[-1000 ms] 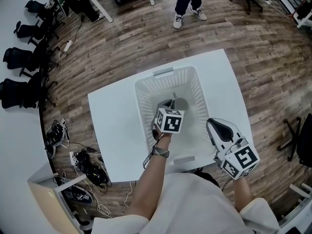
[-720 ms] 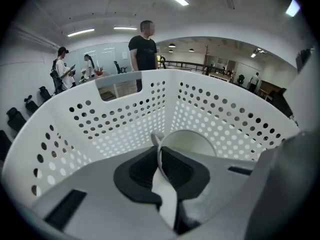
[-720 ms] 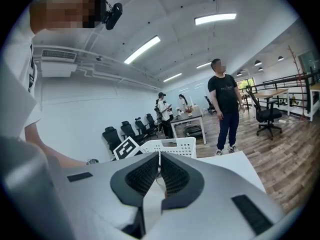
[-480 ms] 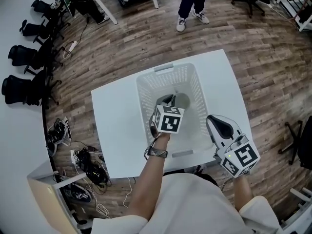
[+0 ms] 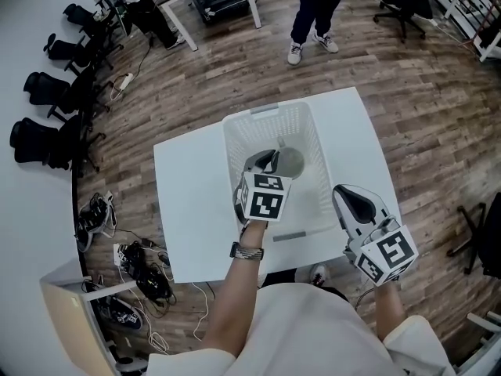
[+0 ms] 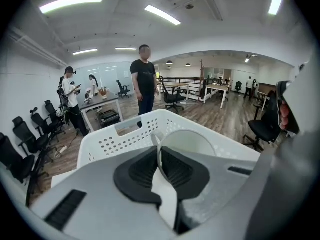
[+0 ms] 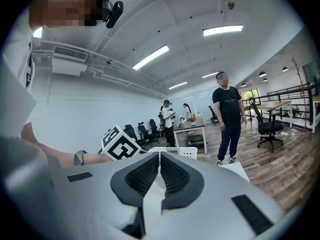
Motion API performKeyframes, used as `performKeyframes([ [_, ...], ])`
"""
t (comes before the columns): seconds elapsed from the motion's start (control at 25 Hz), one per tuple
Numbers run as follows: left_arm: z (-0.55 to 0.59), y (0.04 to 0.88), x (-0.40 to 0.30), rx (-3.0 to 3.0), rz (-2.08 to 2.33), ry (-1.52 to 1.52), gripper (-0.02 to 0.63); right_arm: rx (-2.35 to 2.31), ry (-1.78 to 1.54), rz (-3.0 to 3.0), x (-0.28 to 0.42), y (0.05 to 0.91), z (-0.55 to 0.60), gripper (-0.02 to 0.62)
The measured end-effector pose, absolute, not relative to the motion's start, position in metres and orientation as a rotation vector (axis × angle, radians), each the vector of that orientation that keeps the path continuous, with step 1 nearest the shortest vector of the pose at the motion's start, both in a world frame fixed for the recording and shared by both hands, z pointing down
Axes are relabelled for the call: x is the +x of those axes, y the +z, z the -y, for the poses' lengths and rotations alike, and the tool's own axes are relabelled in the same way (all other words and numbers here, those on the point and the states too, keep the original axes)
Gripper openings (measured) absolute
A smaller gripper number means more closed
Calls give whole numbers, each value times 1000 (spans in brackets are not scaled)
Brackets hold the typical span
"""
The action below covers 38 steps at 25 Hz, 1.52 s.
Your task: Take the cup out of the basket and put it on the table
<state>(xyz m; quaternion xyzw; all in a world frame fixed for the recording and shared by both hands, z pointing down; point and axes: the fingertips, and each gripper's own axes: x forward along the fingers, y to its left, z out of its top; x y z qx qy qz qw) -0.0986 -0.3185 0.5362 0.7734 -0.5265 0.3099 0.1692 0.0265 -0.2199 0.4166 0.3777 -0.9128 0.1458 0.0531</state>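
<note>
left gripper [image 6: 158, 156] pinching thin wall of cup [image 6: 190, 141], cup sticking out right ahead of jaws, within white basket [image 6: 107, 141] outline. right gripper [image 7: 160, 164] pressed together, empty, beside basket over table [image 5: 188, 210] edge.

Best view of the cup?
Left gripper view: the cup is close up, rim pinched in the fingers of the left gripper. Head view shows it small, partly behind that gripper. Right gripper view doesn't show it.
</note>
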Motion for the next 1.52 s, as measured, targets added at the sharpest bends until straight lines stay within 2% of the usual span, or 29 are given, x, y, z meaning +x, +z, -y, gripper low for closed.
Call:
performKeyframes([
  [0.84, 227, 435, -92, 2319, 1694, 685, 31, 1136, 244, 2842, 53, 364, 154, 18],
  [1.52, 116, 392, -84, 2380, 1808, 536, 31, 1064, 146, 2871, 62, 351, 90, 18],
])
